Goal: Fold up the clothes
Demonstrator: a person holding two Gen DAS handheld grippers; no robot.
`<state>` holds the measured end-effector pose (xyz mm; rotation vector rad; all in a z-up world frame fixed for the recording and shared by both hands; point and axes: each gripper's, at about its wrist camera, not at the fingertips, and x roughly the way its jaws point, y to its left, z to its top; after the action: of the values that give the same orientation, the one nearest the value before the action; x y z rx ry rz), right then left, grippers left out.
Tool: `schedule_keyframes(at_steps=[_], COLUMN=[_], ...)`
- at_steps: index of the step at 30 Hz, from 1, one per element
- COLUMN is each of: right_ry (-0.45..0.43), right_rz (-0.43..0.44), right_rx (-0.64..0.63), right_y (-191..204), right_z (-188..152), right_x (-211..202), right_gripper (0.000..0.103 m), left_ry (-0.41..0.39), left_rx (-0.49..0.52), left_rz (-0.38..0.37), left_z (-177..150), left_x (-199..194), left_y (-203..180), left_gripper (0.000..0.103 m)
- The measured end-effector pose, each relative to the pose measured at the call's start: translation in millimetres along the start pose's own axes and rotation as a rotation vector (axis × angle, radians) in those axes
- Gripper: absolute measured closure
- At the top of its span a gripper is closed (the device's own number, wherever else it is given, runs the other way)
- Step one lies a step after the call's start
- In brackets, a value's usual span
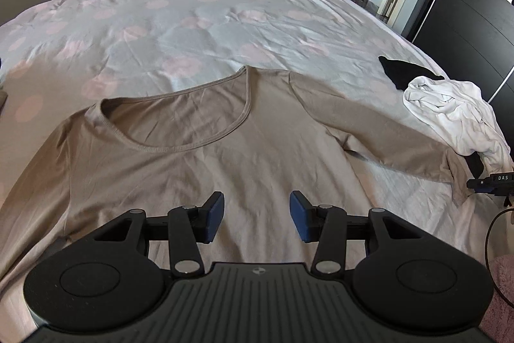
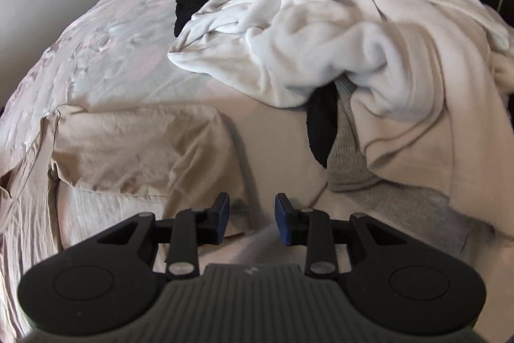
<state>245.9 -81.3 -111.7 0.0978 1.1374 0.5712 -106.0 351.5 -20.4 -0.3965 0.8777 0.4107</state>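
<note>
Left wrist: left gripper (image 1: 257, 216) wide apart, empty, above taupe shirt (image 1: 180, 150).

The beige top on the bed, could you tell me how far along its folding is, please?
Done: the beige top lies spread flat, neckline up. In hand: nothing; the left gripper and right gripper are open, the right near the sleeve end. Left: every fold, plus the white pile.

The shirt (image 1: 199, 156) was taupe; the bedspread (image 1: 205, 21) pale with pink dots; the piled garments (image 2: 337, 31) white over black.
</note>
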Motion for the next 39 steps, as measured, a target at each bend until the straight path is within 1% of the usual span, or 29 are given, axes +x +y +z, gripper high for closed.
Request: schedule_keyframes(at_steps=[1, 2, 3, 6, 11, 12, 16, 19, 23, 27, 29, 32, 35, 37, 39], right_ry=[-0.001, -0.002, -0.002, -0.038, -0.149, -0.166, -0.217, -0.197, -0.164, -0.130, -0.112, -0.039, 0.046, 0.085, 0.133], right_rz=[0.019, 0.029, 0.031, 0.052, 0.126, 0.147, 0.243, 0.315, 0.411, 0.507, 0.554, 0.572, 0.563, 0.542, 0.528], right_rx=[0.019, 0.036, 0.051, 0.063, 0.023, -0.001, -0.133, -0.243, -0.390, -0.537, -0.611, -0.684, -0.722, -0.737, -0.718], right_y=[-1, -1, 0, 10, 47, 61, 139, 209, 302, 396, 443, 492, 528, 545, 556], right_z=[-1, -2, -1, 13, 59, 68, 95, 84, 68, 51, 42, 11, -20, -38, -49], right_x=[2, 3, 3, -15, -70, -81, -116, -120, -123, -126, -128, -98, -50, -14, 23], right_gripper=[0.074, 0.094, 0.100, 0.100, 0.100, 0.100, 0.100, 0.100, 0.100, 0.100, 0.100, 0.100, 0.100, 0.100, 0.100], left_ry=[0.002, 0.000, -0.002, -0.018, -0.040, -0.046, -0.074, -0.100, -0.137, -0.173, -0.187, -0.194, -0.193, -0.189, -0.176], left_rx=[-0.014, -0.025, -0.036, -0.052, -0.081, -0.083, -0.087, -0.096, -0.120, -0.153, -0.177, -0.212, -0.250, -0.278, -0.302], left_rz=[0.003, 0.010, 0.017, 0.027, 0.028, 0.022, 0.000, -0.006, -0.005, 0.013, 0.023, 0.038, 0.047, 0.048, 0.047], left_z=[-4, -6, -8, -11, -11, -11, -9, -8, -9, -16, -22, -32, -44, -52, -58], left_x=[-5, -10, -16, -30, -46, -48, -61, -73, -93, -111, -117, -122, -119, -115, -108], left_y=[3, 6, 10, 18, 29, 29, 30, 34, 48, 74, 91, 117, 143, 160, 174], left_gripper=[0.060, 0.060, 0.060, 0.060, 0.060, 0.060, 0.060, 0.060, 0.060, 0.060, 0.057, 0.056, 0.056, 0.056, 0.055])
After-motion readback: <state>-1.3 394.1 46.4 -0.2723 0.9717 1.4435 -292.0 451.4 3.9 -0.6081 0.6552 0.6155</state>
